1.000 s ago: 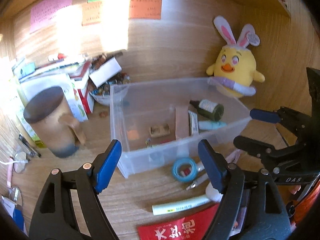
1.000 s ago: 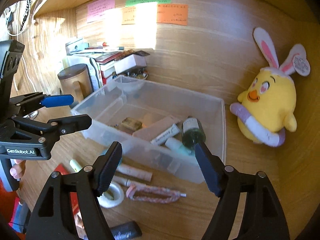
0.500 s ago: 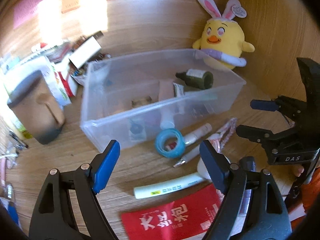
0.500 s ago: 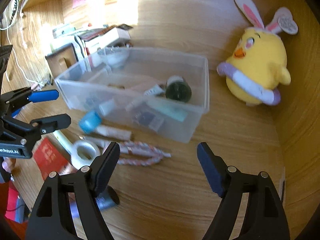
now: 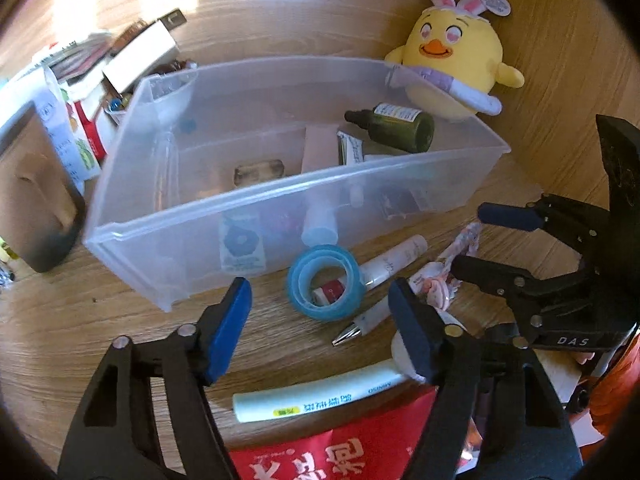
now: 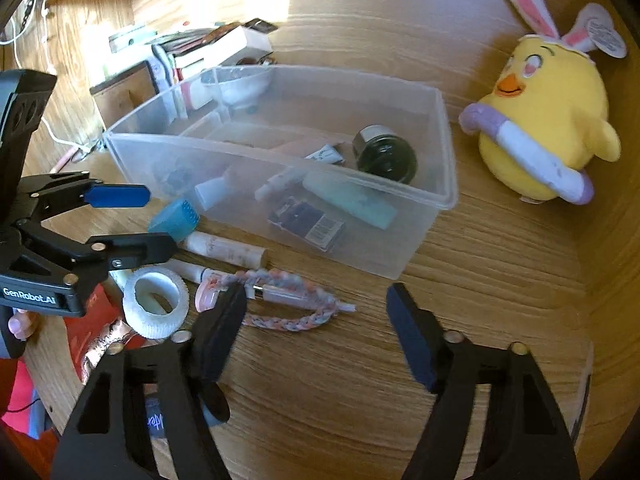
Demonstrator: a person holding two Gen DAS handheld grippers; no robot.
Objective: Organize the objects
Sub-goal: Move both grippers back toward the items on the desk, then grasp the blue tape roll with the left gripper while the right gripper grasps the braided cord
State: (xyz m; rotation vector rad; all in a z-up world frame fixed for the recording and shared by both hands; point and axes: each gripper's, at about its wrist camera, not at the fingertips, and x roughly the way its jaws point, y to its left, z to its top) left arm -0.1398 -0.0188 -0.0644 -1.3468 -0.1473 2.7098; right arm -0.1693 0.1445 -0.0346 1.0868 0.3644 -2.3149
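Both grippers hang open and empty over a wooden desk (image 6: 500,280), above loose items in front of a clear plastic bin (image 5: 132,184)

The bin sits mid-desk holding a dark green dropper bottle (image 5: 396,126) with a white label too small to read, a pale teal tube (image 6: 352,200) and a dark barcoded packet (image 6: 308,218); a yellow plush chick (image 6: 552,128) with bunny ears stands just beside its right end. The left gripper (image 5: 320,328), jaws spread wide, hovers over a blue tape roll (image 5: 326,282), a silver-tipped pen (image 5: 362,322), a white tube (image 5: 320,398) marked "MINISO" with Chinese print, and a red packet (image 5: 320,460) with white Chinese characters. The right gripper (image 6: 316,328), also spread, hovers over a braided pink cable (image 6: 288,300) beside a white tape roll (image 6: 156,304); its body reads "DAS", the left's "GenRobot.AI"
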